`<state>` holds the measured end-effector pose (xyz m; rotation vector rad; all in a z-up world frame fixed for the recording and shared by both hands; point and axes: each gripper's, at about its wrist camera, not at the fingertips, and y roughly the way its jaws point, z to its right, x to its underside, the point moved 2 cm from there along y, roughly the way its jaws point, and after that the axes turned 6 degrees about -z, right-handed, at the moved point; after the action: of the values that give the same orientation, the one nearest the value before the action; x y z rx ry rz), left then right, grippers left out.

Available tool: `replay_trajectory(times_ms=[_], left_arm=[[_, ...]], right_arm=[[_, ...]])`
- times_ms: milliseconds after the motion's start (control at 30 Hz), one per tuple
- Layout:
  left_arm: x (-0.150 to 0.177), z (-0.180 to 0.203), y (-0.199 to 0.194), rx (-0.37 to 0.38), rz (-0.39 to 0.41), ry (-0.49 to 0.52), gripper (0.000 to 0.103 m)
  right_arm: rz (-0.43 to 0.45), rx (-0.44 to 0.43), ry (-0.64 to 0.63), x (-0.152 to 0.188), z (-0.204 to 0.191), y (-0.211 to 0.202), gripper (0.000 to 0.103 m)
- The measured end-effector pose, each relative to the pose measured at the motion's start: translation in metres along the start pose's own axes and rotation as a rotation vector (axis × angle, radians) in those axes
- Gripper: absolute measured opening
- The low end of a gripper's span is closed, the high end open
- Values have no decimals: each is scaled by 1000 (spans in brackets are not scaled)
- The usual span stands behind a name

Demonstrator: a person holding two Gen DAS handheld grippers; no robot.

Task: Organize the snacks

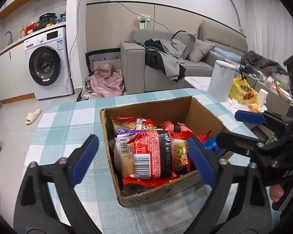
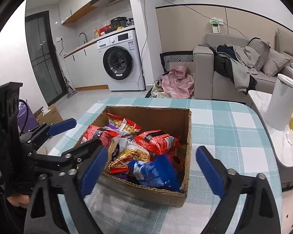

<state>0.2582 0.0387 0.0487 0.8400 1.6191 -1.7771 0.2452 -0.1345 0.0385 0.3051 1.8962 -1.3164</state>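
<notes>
On the checked surface (image 1: 72, 120) stands an open cardboard box (image 1: 195, 179), and both grippers hover at its near side. The left gripper (image 1: 142, 159) has its jaws wide apart and grips nothing; its blue pads (image 1: 84, 158) straddle the box's near left corner, one outside the wall above the cloth, the other over the box's near edge. The right gripper (image 2: 152, 167) likewise has its jaws spread wide and empty, one pad at the near left corner of the box in its own view, the other out beyond the right wall above the cloth.

The box is filled with snack packets lying loosely on one another: a red packet with a barcode (image 1: 152, 156) stands on end near the front, a packet of thin yellow sticks (image 2: 132, 156) lies beside it, another red packet (image 2: 158, 140) rests toward the middle, and a blue packet (image 2: 156, 171), blurred, lies at the near wall between the right gripper's jaws. None of the packets is touched by a pad as far as can be seen. Each gripper shows in the other's view, close alongside.
</notes>
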Motion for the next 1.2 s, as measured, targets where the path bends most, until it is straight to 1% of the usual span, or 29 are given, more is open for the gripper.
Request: replay_trajectory(times_ms=[33,133,267,467,633,967,1200], left_arm=[[1,-1,-4,-6,6,-7,102],[5,-3,-16,5,25,-7,102],[14,-4,-32,1,37,0,102],[36,-8,-61,-1,80,-11,102],[53,-8,-77,-13,96,-18,102],[94,-8,-88,-39,120,-33,102],[118,-10,-85,-46,109,-35,102]], right_arm=[[2,-1,5,0,1,-2,102],[16,-18,13,2,4,-8,102],[47,-29,4,8,2,-16,102],[99,-69,10,18,-2,-29,103],[133,-85,20,31,-1,-38,103],[180,-74,30,64,2,-46,103],[219,-40,-3,87,-3,-49,103]])
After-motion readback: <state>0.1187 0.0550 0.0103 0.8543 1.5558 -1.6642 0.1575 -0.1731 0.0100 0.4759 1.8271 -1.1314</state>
